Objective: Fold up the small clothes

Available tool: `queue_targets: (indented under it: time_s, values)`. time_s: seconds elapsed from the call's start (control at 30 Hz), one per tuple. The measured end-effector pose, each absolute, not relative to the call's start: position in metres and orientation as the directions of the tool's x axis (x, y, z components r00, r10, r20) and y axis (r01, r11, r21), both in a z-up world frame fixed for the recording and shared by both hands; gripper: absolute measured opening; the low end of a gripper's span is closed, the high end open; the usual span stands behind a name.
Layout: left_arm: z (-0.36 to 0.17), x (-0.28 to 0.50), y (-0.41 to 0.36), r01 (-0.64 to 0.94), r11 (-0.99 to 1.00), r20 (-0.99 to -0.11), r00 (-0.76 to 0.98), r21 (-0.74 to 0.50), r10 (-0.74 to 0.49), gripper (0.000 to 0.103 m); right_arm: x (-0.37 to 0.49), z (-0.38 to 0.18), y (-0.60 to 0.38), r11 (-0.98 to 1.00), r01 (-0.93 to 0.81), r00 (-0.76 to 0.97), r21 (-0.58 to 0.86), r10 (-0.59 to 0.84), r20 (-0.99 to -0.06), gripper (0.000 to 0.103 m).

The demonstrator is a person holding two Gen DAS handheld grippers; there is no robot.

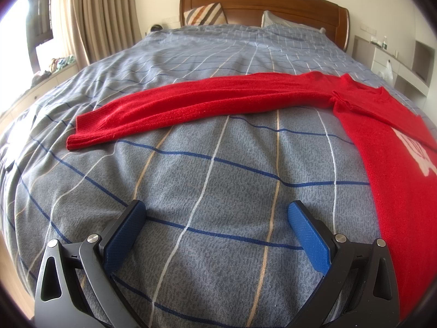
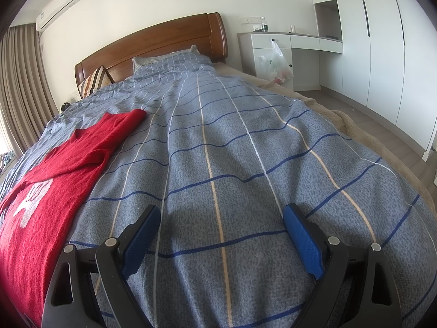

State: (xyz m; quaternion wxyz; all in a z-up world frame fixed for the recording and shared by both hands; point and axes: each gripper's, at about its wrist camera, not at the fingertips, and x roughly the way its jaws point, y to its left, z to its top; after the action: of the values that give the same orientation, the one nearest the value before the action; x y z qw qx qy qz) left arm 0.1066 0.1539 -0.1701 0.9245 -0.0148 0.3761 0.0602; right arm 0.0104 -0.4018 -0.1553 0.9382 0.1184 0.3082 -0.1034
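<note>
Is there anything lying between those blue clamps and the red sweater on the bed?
Nothing visible does. Only bare checked duvet lies between the open left gripper and the red sweater, and likewise for the open right gripper.

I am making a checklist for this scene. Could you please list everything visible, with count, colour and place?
sweater: one, red with white print, flat on duvet; one sleeve stretched out sideways, the other folded over the chest
duvet: one, grey-blue check, covers bed
headboard: one, brown wood, far end
pillows: two, one striped, one grey, at headboard
curtains: beige, by window
desk: one, white, beside bed
bag: one, clear plastic, hangs on desk
wardrobe: white, beyond the desk
air conditioner: one, white, wall
left gripper: blue pads, open, over duvet
right gripper: blue pads, open, over duvet
</note>
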Motion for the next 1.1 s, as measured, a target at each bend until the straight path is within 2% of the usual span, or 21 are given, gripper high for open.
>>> queue_targets:
  time_s: [0.1, 0.27, 0.33, 0.47, 0.53, 0.63, 0.7, 0.73, 0.77, 0.8, 0.97, 1.1]
  values:
    - [-0.163, 0.104, 0.159, -0.104, 0.994, -0.729, 0.682, -0.022, 0.056, 0.103, 0.01, -0.155, -0.402, 0.951, 0.267, 0.789, 0.158, -0.121, -0.603, 0.091]
    - [-0.139, 0.092, 0.206, -0.121, 0.954, -0.705, 0.7, -0.274, -0.113, 0.102, 0.01, -0.155, -0.402, 0.951, 0.267, 0.789, 0.158, -0.121, -0.603, 0.091]
    - [-0.129, 0.096, 0.237, -0.159, 0.936, -0.695, 0.71, -0.313, -0.112, 0.102, 0.01, -0.155, -0.402, 0.951, 0.266, 0.789, 0.159, -0.121, -0.602, 0.091]
    - [-0.117, 0.123, 0.313, -0.318, 0.889, -0.717, 0.697, -0.33, -0.017, 0.102, 0.01, -0.155, -0.402, 0.951, 0.267, 0.789, 0.157, -0.122, -0.602, 0.091]
    - [-0.123, 0.143, 0.346, -0.373, 0.859, -0.754, 0.656, -0.35, -0.023, 0.101, 0.01, -0.155, -0.402, 0.951, 0.268, 0.788, 0.156, -0.123, -0.603, 0.091]
    - [-0.141, 0.177, 0.363, -0.372, 0.85, -0.813, 0.572, -0.372, -0.105, 0.088, 0.01, -0.156, -0.402, 0.951, 0.271, 0.786, 0.15, -0.128, -0.605, 0.091]
    - [-0.147, 0.192, 0.357, -0.361, 0.873, -0.839, 0.536, -0.328, -0.094, 0.08, 0.01, -0.157, -0.402, 0.951, 0.272, 0.785, 0.149, -0.13, -0.605, 0.091]
    - [-0.148, 0.197, 0.354, -0.359, 0.883, -0.847, 0.527, -0.303, -0.076, 0.064, 0.01, -0.157, -0.402, 0.951, 0.272, 0.785, 0.148, -0.131, -0.606, 0.091]
    - [-0.147, 0.201, 0.349, -0.354, 0.892, -0.852, 0.52, -0.282, -0.063, 0.029, 0.009, -0.157, -0.402, 0.951, 0.273, 0.784, 0.146, -0.132, -0.606, 0.091]
    - [-0.145, 0.204, 0.345, -0.355, 0.898, -0.858, 0.511, -0.26, -0.046, 0.006, 0.009, -0.158, -0.402, 0.951, 0.274, 0.783, 0.144, -0.134, -0.607, 0.091]
    - [-0.083, 0.218, 0.306, -0.249, 0.941, -0.792, 0.61, -0.23, -0.032, 0.005, 0.011, -0.158, -0.401, 0.951, 0.276, 0.782, 0.142, -0.136, -0.608, 0.091]
    - [-0.016, 0.25, 0.231, -0.072, 0.971, -0.721, 0.682, -0.229, -0.12, 0.005, 0.012, -0.158, -0.4, 0.951, 0.277, 0.781, 0.139, -0.138, -0.609, 0.091]
